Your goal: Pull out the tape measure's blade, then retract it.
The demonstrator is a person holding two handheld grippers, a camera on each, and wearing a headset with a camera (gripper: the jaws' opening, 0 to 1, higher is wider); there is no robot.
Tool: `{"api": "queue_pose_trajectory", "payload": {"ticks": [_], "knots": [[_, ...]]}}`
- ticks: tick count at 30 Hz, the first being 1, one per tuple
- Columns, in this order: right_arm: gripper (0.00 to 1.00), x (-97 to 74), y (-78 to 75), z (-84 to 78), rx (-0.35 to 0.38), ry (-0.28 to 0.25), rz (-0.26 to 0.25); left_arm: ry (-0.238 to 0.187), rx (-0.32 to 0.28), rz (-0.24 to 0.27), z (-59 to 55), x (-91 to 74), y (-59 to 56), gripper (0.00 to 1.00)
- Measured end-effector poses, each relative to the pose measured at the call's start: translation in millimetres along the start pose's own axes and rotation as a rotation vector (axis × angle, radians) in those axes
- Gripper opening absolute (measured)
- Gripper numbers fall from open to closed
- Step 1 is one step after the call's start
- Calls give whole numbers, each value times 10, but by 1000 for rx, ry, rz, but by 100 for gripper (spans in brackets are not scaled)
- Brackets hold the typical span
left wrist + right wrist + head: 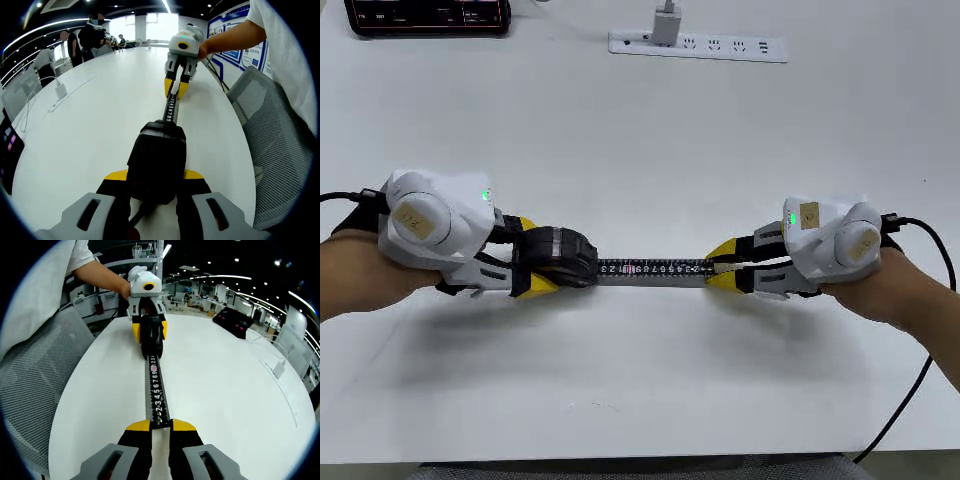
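Tape measure is sitting clamped in the left gripper, right down by the desk. Its blade is running across to the right gripper, which is pinching the tip. I'm reading this as the pull-out step, blade only partly out. Next it's needing a straight pull apart, then a controlled feed back.

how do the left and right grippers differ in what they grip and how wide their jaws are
The left gripper clamps the black tape measure case; the right gripper pinches the free end of the blade. The left gripper's jaws stand wide apart around the case; the right gripper's are almost together on the thin blade. Both have yellow tips and face each other along the blade, over the table.
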State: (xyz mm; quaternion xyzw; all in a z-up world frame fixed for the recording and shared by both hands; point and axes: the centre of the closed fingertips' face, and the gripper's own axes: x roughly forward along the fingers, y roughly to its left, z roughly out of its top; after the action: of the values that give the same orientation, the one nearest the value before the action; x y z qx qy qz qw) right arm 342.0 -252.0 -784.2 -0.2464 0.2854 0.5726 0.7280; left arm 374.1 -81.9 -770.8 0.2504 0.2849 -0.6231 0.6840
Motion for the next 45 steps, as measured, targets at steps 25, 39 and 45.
{"api": "queue_pose_trajectory", "payload": {"ticks": [25, 39, 45], "knots": [[8, -200, -6, -185, 6, 47, -7, 6, 3, -7, 3, 3, -3, 30], [8, -281, -35, -266, -4, 69, 3, 5, 5, -7, 1, 1, -6, 30], [8, -342, -62, -340, 3, 83, -2, 6, 8, -6, 3, 7, -6, 30]]}}
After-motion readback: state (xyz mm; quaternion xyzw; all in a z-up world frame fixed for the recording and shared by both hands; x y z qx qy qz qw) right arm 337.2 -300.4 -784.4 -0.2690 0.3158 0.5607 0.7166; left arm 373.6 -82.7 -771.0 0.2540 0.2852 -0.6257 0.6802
